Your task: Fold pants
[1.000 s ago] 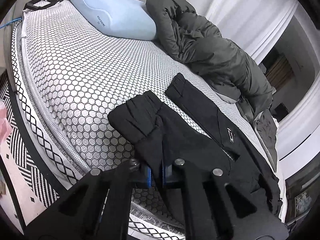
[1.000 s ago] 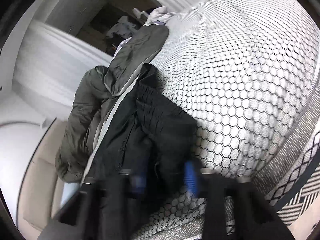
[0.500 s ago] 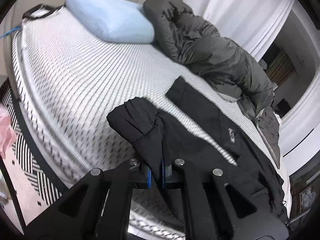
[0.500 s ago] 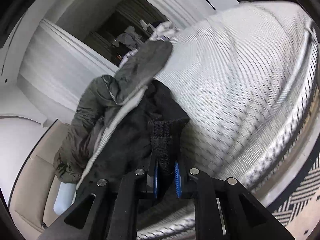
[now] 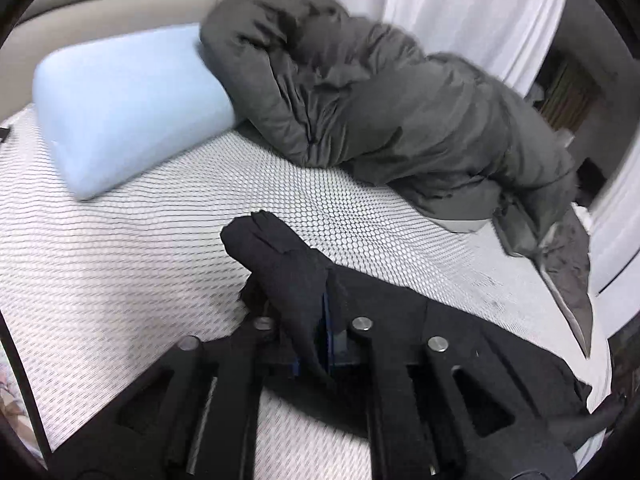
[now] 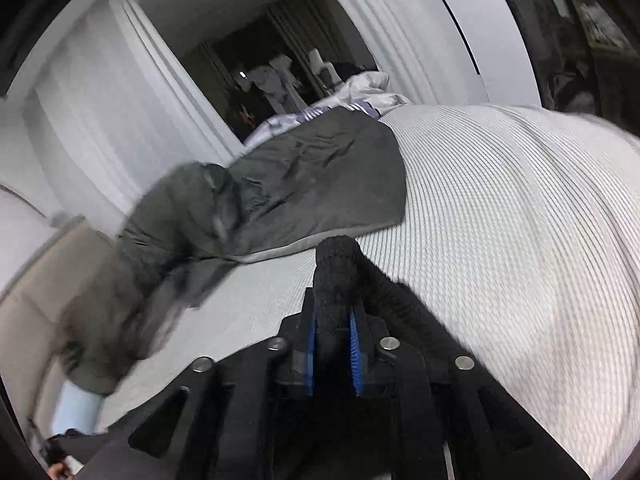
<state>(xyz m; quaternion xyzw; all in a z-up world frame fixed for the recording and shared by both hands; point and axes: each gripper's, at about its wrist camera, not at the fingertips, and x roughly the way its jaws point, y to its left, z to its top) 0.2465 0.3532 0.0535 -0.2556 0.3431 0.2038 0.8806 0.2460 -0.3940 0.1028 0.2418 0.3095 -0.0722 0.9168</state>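
While the black pants [image 5: 288, 268] lie partly on the bed [image 5: 120, 264], both hand-held grippers are clamped on their fabric. In the left wrist view, the left hand-held gripper [image 5: 316, 344] pinches a bunched fold of the pants between its blue-lined fingers [image 5: 326, 320], and the cloth rises ahead of it into a rounded hump, with the rest of the garment trailing to the right over the honeycomb-patterned mattress cover. A light blue pillow [image 5: 128, 108] sits toward the headboard, touching a crumpled dark grey jacket [image 5: 380, 104] that sprawls along the far side of the bed. In the right wrist view, the right hand-held gripper [image 6: 334, 340] grips a ribbed black end of the pants [image 6: 336, 268], which stands up between its blue pads [image 6: 355, 344]. The jacket [image 6: 280, 192] lies just beyond it, and this view is blurred.
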